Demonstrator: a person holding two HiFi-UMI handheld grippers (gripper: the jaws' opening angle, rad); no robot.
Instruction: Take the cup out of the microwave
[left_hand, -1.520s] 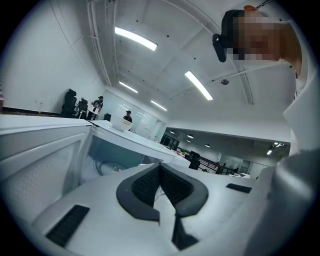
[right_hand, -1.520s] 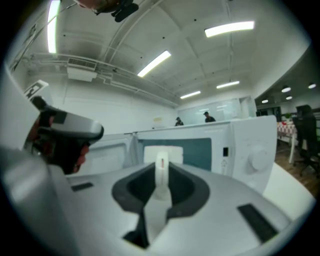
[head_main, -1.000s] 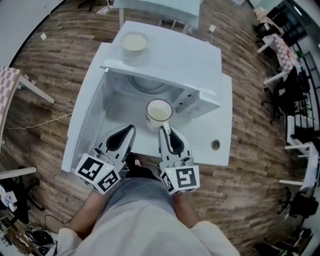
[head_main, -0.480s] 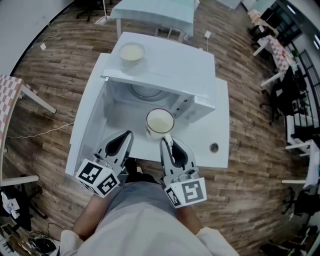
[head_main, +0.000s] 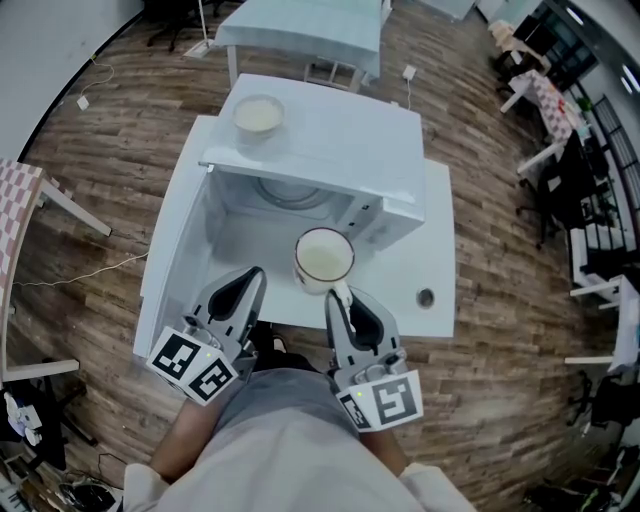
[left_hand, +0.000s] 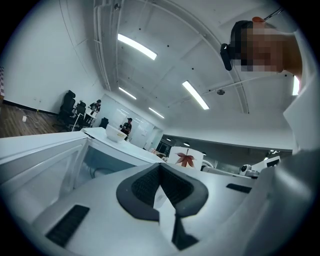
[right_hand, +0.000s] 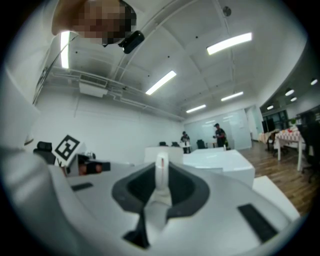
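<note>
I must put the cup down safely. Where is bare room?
Bare: the table strip right of the microwave, around the round hole; also the microwave's top, right of the bowl. Crowded: the front edge, where the right gripper holds the cup.

We see the microwave (head_main: 330, 140) on the table (head_main: 437, 250), its door (head_main: 168, 255) swung out at 9 o'clock. A bowl (head_main: 257, 115) sits on its top, at 11 o'clock. The cup (head_main: 323, 260) hangs before the cavity, at 6 o'clock of the turntable (head_main: 293, 190), with its handle between the right tool's (head_main: 339, 294) jaws. The left tool (head_main: 256, 275) is at the cup's 8 o'clock, apart from it. A second table (head_main: 300, 25) stands behind, at 12 o'clock.
</note>
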